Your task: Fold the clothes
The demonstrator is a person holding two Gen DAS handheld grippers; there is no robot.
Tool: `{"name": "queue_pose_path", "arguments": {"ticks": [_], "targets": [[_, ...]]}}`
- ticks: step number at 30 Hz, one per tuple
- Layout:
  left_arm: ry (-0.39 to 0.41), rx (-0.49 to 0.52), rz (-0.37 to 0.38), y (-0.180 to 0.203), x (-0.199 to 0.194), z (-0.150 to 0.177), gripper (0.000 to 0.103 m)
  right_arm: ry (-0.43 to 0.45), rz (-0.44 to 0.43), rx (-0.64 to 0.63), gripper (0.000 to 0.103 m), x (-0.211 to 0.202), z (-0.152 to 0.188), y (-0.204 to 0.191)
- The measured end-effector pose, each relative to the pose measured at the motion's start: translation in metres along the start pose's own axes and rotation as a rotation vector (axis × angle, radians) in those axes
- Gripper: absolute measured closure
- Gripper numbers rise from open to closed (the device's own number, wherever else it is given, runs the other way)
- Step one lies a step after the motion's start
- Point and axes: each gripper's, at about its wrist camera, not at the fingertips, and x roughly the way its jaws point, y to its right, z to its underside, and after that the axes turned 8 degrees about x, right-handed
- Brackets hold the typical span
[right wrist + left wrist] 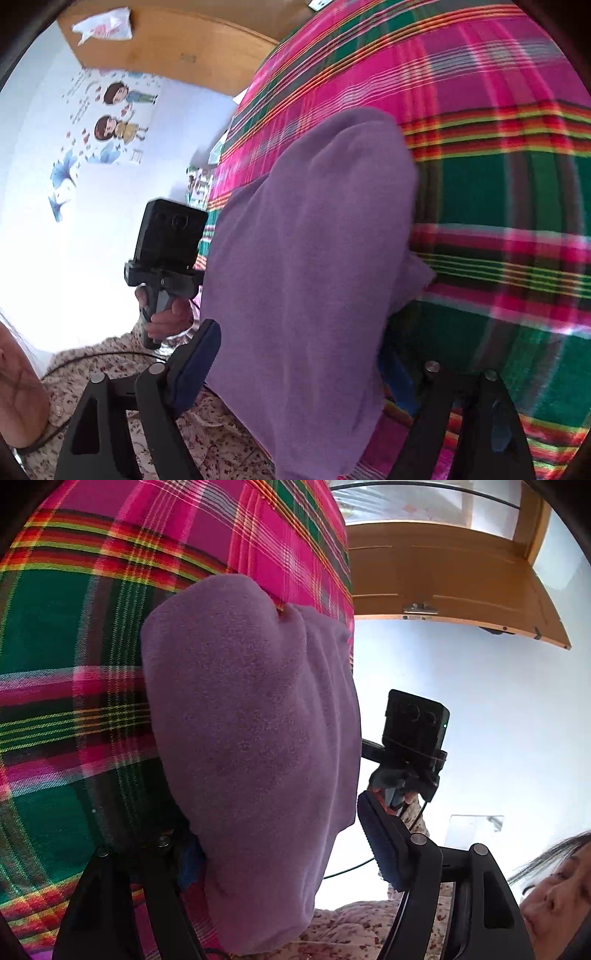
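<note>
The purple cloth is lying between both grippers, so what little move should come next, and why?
Probably draw both back. The purple cloth lies in a soft mound on the plaid bedcover. The right hand-held gripper and left hand-held gripper stand wide open around it, pressing nothing, so it looks released.

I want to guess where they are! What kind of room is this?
Probably a child's bedroom: a plaid bedspread with a purple garment on it, cartoon wall stickers, and a wooden door.

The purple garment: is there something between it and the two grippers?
No. The purple garment lies directly between the fingers of the left gripper and of the right gripper, over the plaid blanket; nothing visible stands between.
</note>
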Motion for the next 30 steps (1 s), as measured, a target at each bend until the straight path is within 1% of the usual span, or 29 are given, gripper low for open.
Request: {"name": "queue_pose_path", "arguments": {"ticks": [3, 6, 11, 17, 20, 23, 24, 25, 26, 28, 30], "targets": [[-0.010, 0.007, -0.011, 0.006, 0.009, -0.003, 0.027, -0.018, 0.001, -0.013, 0.017, 0.008, -0.003, -0.005], [-0.013, 0.004, -0.013, 0.006, 0.008, -0.004, 0.026, -0.020, -0.002, -0.018, 0.017, 0.012, -0.003, -0.007], [-0.011, 0.003, -0.036, 0.009, 0.013, -0.006, 0.026, -0.007, 0.004, 0.001, 0.018, 0.014, -0.005, -0.005], [0.010, -0.008, -0.042, 0.011, 0.018, -0.006, 0.027, 0.015, 0.010, 0.013, 0.020, 0.016, -0.004, -0.006], [0.018, -0.025, -0.055, 0.011, 0.017, -0.008, 0.029, 0.024, 0.019, 0.014, 0.022, 0.015, -0.004, -0.006], [0.015, -0.030, -0.085, 0.011, 0.017, -0.009, 0.037, 0.025, 0.052, 0.006, 0.029, 0.013, -0.005, -0.005], [0.014, -0.029, -0.094, 0.011, 0.017, -0.009, 0.040, 0.026, 0.066, 0.003, 0.033, 0.013, -0.005, -0.005], [0.014, -0.030, -0.100, 0.011, 0.017, -0.010, 0.043, 0.030, 0.086, 0.001, 0.040, 0.012, -0.005, -0.005], [0.014, -0.033, -0.105, 0.010, 0.017, -0.010, 0.044, 0.035, 0.105, 0.000, 0.045, 0.012, -0.005, -0.004], [0.016, -0.039, -0.114, 0.008, 0.017, -0.011, 0.052, 0.048, 0.136, 0.009, 0.064, 0.010, -0.004, -0.001], [0.017, -0.041, -0.123, 0.008, 0.016, -0.012, 0.055, 0.063, 0.136, 0.024, 0.067, 0.008, -0.004, 0.004]]}}
